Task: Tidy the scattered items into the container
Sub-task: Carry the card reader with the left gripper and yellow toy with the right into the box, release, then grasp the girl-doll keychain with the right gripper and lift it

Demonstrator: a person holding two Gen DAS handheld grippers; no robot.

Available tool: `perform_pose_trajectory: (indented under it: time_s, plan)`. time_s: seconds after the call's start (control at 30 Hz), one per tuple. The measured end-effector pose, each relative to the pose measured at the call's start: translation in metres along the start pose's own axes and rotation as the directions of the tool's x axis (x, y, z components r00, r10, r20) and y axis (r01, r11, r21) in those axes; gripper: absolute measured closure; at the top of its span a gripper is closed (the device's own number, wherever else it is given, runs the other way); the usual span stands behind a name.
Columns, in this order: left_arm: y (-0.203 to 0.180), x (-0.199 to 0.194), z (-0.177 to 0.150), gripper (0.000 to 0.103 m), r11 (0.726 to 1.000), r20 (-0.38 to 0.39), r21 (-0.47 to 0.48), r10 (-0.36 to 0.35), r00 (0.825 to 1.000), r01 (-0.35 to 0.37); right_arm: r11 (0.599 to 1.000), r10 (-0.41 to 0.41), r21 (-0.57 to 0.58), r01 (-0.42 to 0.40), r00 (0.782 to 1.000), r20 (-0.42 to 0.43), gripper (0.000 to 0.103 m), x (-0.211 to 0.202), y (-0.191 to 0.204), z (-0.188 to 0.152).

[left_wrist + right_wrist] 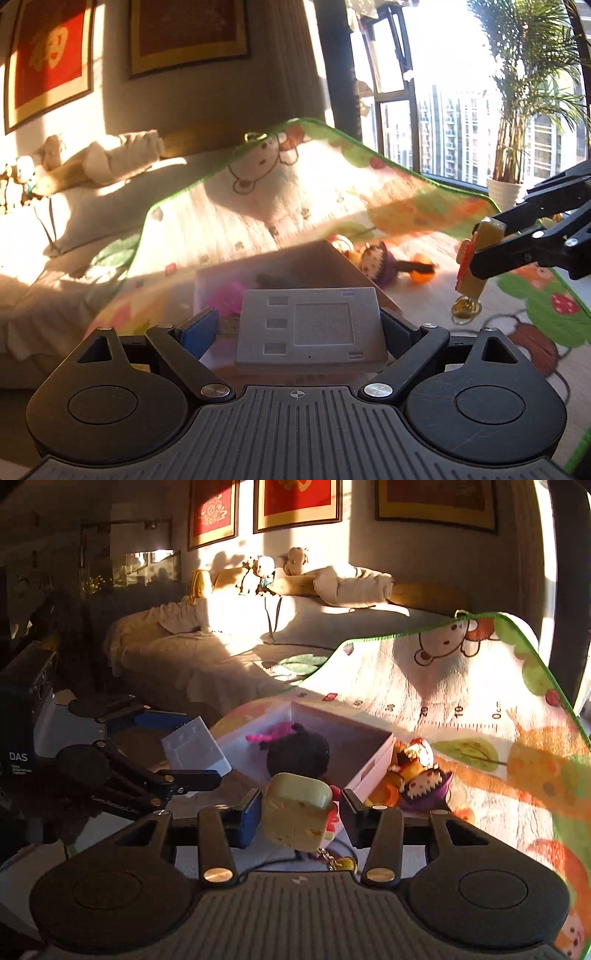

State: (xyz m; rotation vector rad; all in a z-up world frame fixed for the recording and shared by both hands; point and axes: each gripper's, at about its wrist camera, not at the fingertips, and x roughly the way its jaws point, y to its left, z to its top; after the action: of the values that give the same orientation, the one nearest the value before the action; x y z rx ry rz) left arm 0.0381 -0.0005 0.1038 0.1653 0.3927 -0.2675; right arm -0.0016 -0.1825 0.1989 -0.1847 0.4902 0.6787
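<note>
My left gripper (306, 325) is shut on a flat grey block (310, 321) with recessed panels, held just in front of the open white box (221, 269). From the right wrist view the same gripper (195, 746) and block (195, 751) hang at the box's left side. My right gripper (301, 801) is shut on a cream-yellow case (295, 812) with a red charm and a dangling key ring, lifted off the mat. That case (480, 251) shows to the right of the box. The box (369, 771) holds a pink fluffy item (273, 733) and a black round one (299, 753).
A small heap of doll figures (417, 771) lies on the cartoon play mat (461, 701) against the box's right wall. A bed with pillows and plush toys (258, 572) stands behind. A potted palm (517, 110) is by the window.
</note>
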Motion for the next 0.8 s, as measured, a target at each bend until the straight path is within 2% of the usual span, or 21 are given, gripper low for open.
perform_pose_trajectory:
  time_s: [0.17,0.23,0.3,0.4,0.5,0.6,0.7,0.8]
  plan:
    - [0.03,0.056,0.025,0.006,0.998,0.003,-0.047,-0.051,0.999,0.051,0.996,0.034,0.077,-0.039,0.997,0.069,0.057,0.043,-0.022,0.042]
    - [0.036,0.073,0.024,0.005,0.998,-0.019,-0.058,-0.041,0.999,0.04,0.994,0.019,0.11,-0.027,0.997,0.076,0.047,0.06,-0.03,0.051]
    - [0.041,0.078,0.017,0.004,0.996,-0.045,-0.082,-0.022,0.999,0.019,0.994,-0.003,0.112,-0.007,0.996,0.09,0.044,0.069,-0.036,0.052]
    - [0.036,0.066,-0.001,0.002,0.994,-0.052,-0.095,-0.051,0.997,0.046,0.994,-0.027,0.111,0.016,0.994,0.105,0.033,0.072,-0.048,0.044]
    - [0.017,0.051,-0.018,0.001,0.995,-0.051,-0.078,-0.062,0.997,0.058,0.99,-0.089,0.12,0.077,0.992,0.091,0.032,0.073,-0.068,0.031]
    - [0.002,0.04,-0.03,0.001,0.991,-0.06,-0.102,-0.087,0.994,0.08,0.98,-0.156,0.138,0.146,0.986,0.06,0.031,0.075,-0.092,0.019]
    - [-0.008,0.033,-0.038,0.0,0.982,-0.068,-0.159,-0.115,0.991,0.103,0.966,-0.231,0.126,0.224,0.972,0.048,0.023,0.076,-0.112,0.004]
    - [-0.018,0.03,-0.044,0.0,0.973,-0.086,-0.192,-0.143,0.986,0.124,0.947,-0.306,0.101,0.306,0.952,-0.011,0.023,0.088,-0.132,-0.017]
